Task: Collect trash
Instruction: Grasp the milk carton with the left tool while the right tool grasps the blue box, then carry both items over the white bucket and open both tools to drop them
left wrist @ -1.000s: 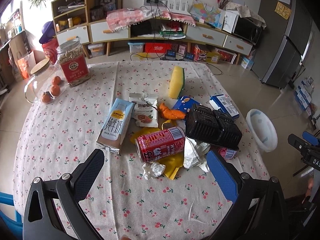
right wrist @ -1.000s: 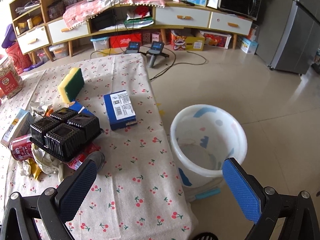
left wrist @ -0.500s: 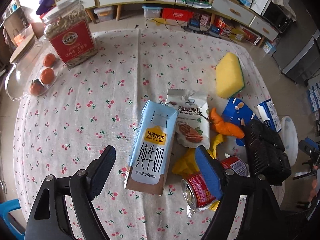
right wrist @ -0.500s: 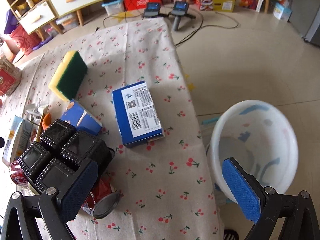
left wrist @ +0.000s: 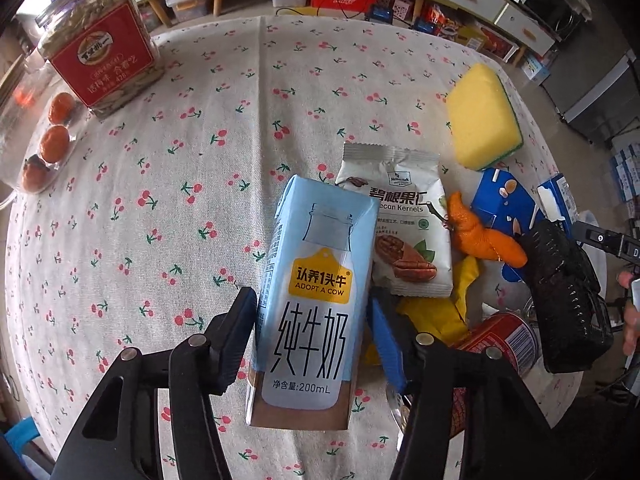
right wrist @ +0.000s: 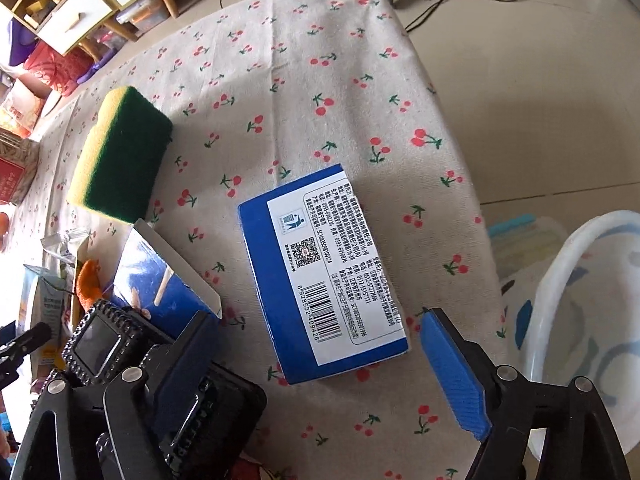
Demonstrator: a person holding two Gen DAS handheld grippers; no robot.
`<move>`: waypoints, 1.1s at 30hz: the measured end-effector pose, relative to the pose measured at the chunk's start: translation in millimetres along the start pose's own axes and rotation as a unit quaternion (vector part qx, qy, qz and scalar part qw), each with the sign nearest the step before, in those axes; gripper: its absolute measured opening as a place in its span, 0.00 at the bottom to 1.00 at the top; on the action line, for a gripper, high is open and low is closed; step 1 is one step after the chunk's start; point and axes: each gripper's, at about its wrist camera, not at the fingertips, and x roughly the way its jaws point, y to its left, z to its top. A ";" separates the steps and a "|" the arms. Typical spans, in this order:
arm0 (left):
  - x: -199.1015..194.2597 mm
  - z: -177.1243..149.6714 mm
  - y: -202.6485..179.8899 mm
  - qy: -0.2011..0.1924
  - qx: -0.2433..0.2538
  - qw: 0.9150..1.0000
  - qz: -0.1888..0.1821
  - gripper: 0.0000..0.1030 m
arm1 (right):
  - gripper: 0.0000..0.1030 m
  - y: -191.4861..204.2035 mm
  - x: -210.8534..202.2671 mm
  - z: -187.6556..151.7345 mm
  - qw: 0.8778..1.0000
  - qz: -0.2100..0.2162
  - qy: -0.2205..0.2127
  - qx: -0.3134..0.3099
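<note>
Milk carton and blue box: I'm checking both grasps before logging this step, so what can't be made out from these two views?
- Left wrist view: whether the left tool actually presses the milk carton; the carton hides the contact.
- Left wrist view: the red can, partly hidden by the tool's arm.
- Right wrist view: the white bin, cut off by the frame edge.
- Right wrist view: the blue box label print, too small.

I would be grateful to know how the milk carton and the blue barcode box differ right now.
The milk carton is pale blue and slim; the blue barcode box is dark blue and broader. The carton sits between the left gripper's closing fingers; the box lies ahead of the wide-open right gripper. Both lie flat on the tablecloth.
</note>
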 end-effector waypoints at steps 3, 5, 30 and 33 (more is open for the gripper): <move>-3.6 0.3 2.3 -0.006 -0.005 1.000 -0.006 0.57 | 0.75 2.8 11.7 -1.2 1.000 -0.009 0.016 -0.003; -9.8 -2.8 5.2 -0.011 -0.008 1.000 -0.011 0.57 | 0.68 1.9 17.5 -1.9 1.000 -0.013 0.023 0.001; -101.4 -58.6 -28.0 -0.103 0.000 0.991 -0.087 0.56 | 0.61 -63.7 -94.5 -83.7 0.996 0.015 -0.077 0.052; -113.3 -68.4 -41.6 -0.115 0.020 0.989 -0.090 0.56 | 0.61 -75.8 -108.3 -99.3 0.994 0.014 -0.089 0.057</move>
